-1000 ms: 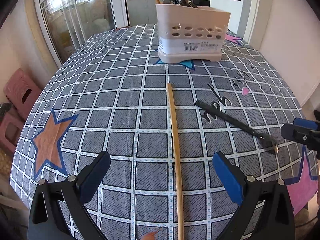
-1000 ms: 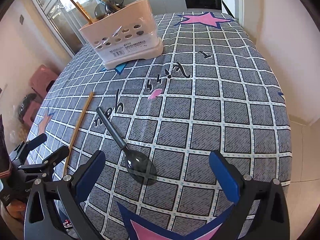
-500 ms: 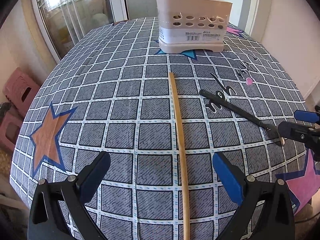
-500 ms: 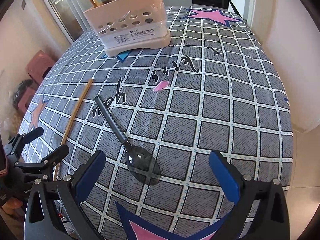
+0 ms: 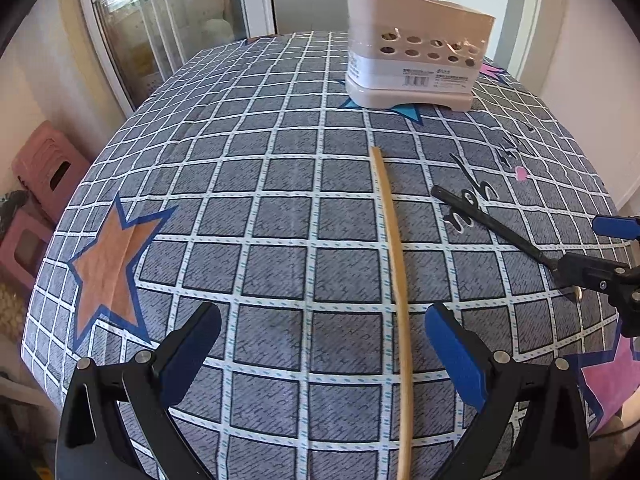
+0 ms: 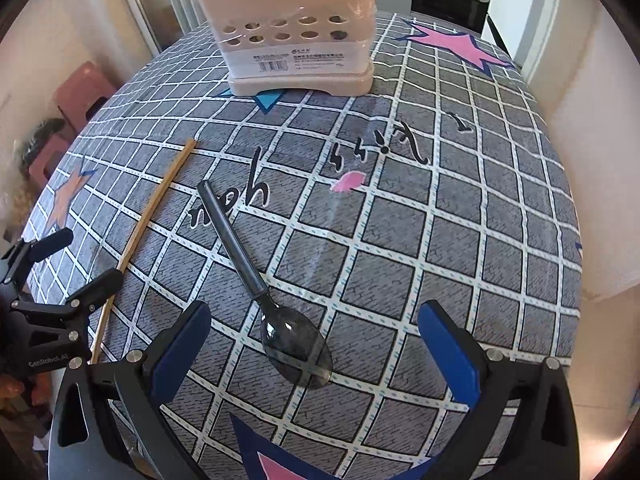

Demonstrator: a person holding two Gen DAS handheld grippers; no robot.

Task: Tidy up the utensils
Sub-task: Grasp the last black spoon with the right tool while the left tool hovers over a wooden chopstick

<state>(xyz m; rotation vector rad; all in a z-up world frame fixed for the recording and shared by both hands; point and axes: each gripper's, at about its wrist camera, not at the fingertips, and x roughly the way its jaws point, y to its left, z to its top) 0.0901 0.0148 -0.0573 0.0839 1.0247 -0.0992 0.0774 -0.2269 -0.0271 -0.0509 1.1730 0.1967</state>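
A long wooden chopstick (image 5: 394, 264) lies on the checked tablecloth, its near part between the fingers of my open left gripper (image 5: 322, 354). The same chopstick (image 6: 154, 216) shows at the left of the right wrist view. A black spoon (image 6: 260, 280) lies bowl toward me, and the bowl sits between the fingers of my open right gripper (image 6: 314, 354). In the left wrist view the spoon (image 5: 490, 226) runs toward the right gripper (image 5: 600, 254) at the right edge. The pink utensil holder (image 5: 416, 62) (image 6: 298, 36) stands at the far side with several utensils in it.
The round table (image 6: 460, 220) drops off close behind both grippers and to the right. Pink stools (image 5: 44, 168) stand on the floor at the left. A glass door (image 5: 168, 28) and kitchen cabinets lie beyond the table. The left gripper (image 6: 52, 280) appears low left in the right wrist view.
Both grippers have moved forward over the table, so the holder looks nearer. The spoon bowl now sits between the right fingers. Chopstick and spoon have not moved.
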